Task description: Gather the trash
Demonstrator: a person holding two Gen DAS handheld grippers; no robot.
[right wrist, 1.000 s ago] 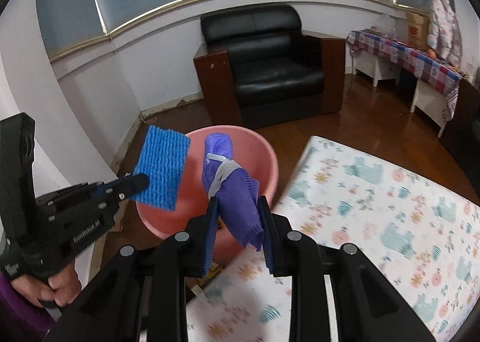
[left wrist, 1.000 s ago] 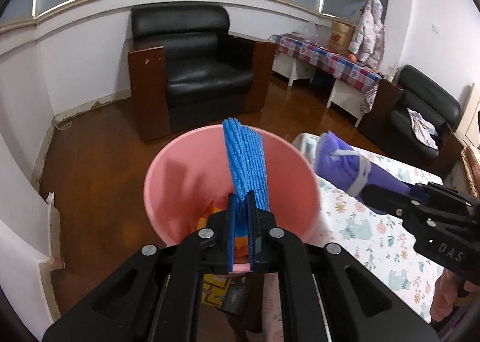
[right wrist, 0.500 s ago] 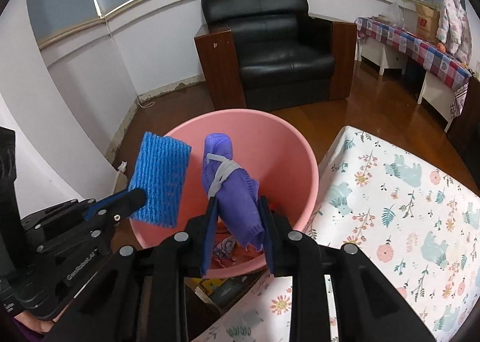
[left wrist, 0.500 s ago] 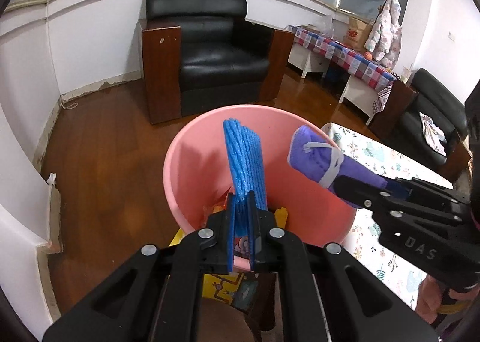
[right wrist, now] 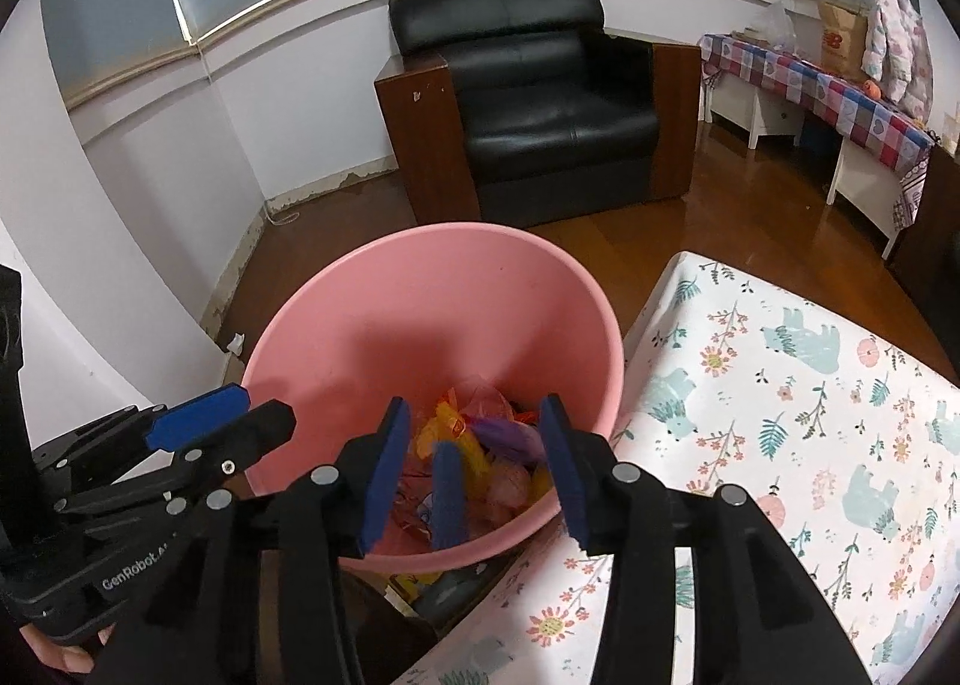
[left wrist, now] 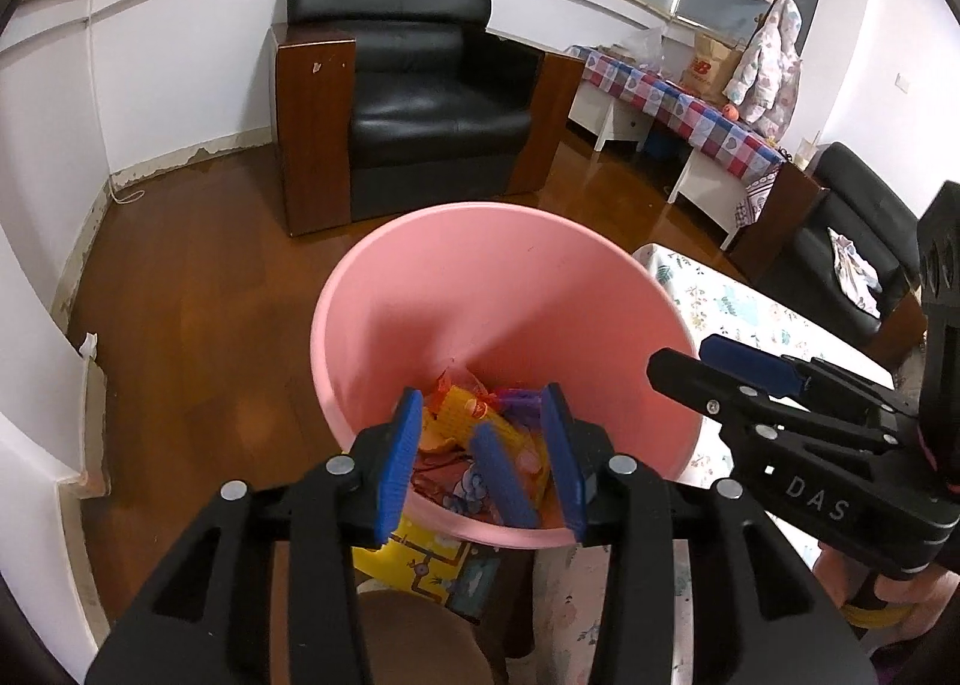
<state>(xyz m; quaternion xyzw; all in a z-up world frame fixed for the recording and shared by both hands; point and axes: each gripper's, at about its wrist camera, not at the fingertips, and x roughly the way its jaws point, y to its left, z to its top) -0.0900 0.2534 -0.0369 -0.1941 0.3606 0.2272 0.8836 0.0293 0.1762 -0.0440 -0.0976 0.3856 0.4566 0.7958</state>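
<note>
Wooden floor, black armchair point(left wrist: 414, 84) against the far wall, and a pink bin point(left wrist: 504, 325) standing beside a floral-cloth tabletop point(right wrist: 810, 415).

Both tools hover over the bin's near rim. Left tool point(left wrist: 483, 460): jaws just sprung wide, nothing between them. The blue sponge point(left wrist: 501, 475) it was pinching a moment ago now lies on edge inside the bin, on the wrappers. Right tool point(right wrist: 474, 463): jaws also just opened, empty. Its purple bundle point(right wrist: 504, 436) has dropped into the bin too, resting among yellow and orange wrappers point(right wrist: 444, 427).

Judgement: both pieces are delivered at once. Both tools are free to go back to the tabletop for more, if any trash is left.
</note>
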